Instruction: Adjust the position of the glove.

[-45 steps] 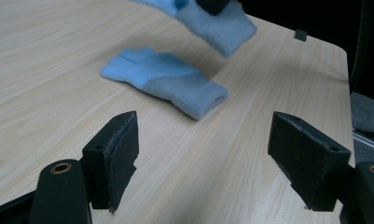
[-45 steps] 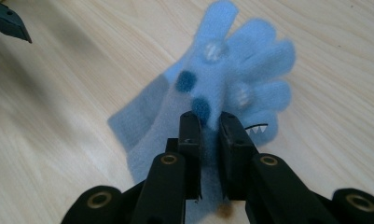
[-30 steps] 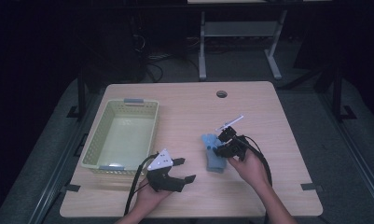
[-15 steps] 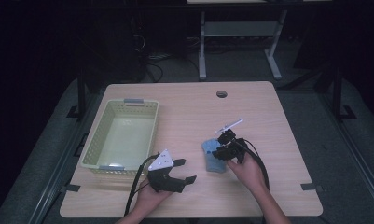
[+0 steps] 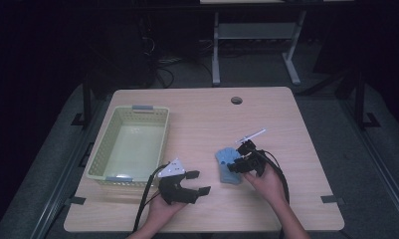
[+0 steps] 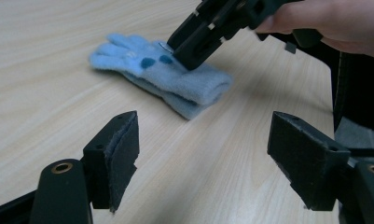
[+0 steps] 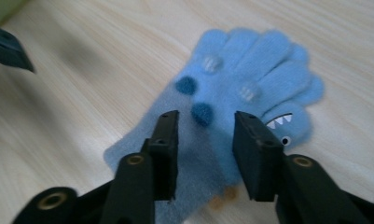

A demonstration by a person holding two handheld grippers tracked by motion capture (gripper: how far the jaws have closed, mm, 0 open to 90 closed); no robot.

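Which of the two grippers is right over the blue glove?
The right gripper. Its jaws, which have just been opening, hang over the blue glove without pressing it. The left gripper sits apart over bare table, jaws wide open.

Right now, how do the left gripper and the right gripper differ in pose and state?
The left gripper rests apart from the blue glove, its fingers spread wide with nothing between them. The right gripper sits over the glove, its fingers a narrower gap apart; they have just been opening, and the glove lies flat beneath them on the table. Both are hand-held and open.
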